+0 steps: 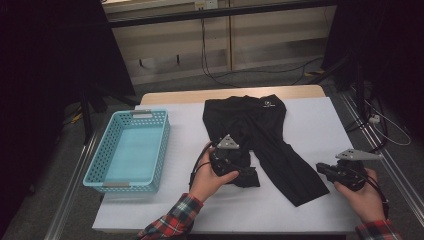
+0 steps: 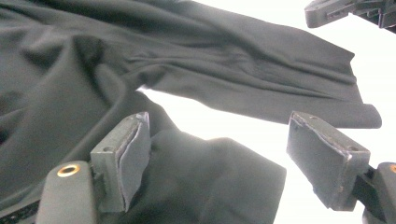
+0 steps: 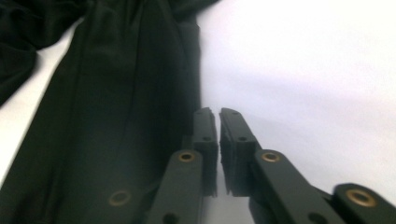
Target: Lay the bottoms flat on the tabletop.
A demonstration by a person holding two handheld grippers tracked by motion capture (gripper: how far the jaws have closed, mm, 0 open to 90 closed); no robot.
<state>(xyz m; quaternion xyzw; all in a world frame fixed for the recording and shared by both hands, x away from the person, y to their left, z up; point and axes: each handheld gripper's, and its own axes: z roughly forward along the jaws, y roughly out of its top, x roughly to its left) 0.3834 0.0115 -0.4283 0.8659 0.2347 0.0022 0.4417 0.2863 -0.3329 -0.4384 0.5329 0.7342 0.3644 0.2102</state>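
Two legs of a pair of black shorts lie spread on the white-covered desk, waistband at the far edge, and all placement below is taken from this garment. The turquoise basket stands well to its left, apart from it, with nothing inside that I can make out. One leg runs out straight toward the near right; the other is doubled back on itself into a short bunch at the near left. Left gripper sits over that bunched leg, fingers released and standing wide, the folded hem lying between them but not pinched. Right gripper is just off the hem of the straight leg, over bare desk, fingers all but clenched with only a slit between, nothing in them. Judgement: folding is at an early stage, with a fresh grasp being set up. Next move likely calls for the left to close on the doubled hem, and the right to open before it can take the straight leg's edge.
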